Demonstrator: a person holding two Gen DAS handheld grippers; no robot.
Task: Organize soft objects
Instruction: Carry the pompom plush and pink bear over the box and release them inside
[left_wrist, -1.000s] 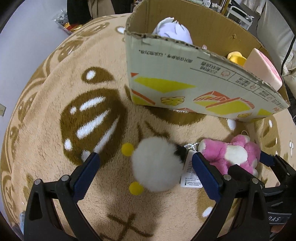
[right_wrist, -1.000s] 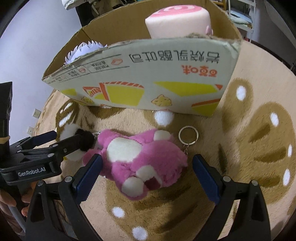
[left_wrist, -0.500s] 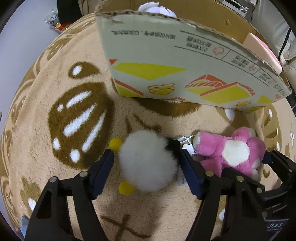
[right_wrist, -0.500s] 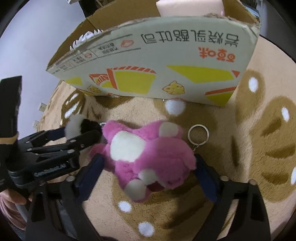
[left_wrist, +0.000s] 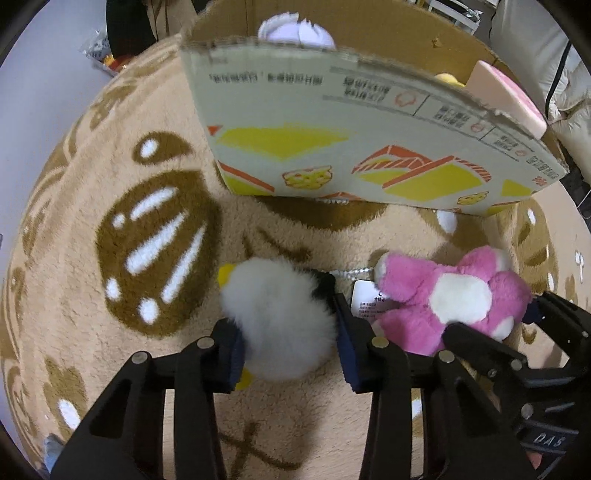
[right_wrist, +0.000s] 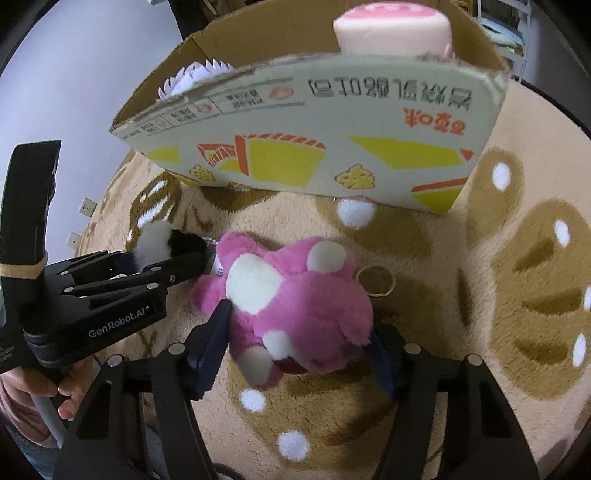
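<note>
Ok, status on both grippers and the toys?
Left gripper shut on white pompom. Right gripper jaws just closing, pressing pink plush. Cardboard box wall stands directly ahead.

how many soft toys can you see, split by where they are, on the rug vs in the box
On the rug: 2, the white puffball and the pink plush, each between the fingers of a tool.
In the cardboard box: 3 partly in view, a white frilly toy, a pink and cream cushion and a yellow toy.
Total: 5
</note>
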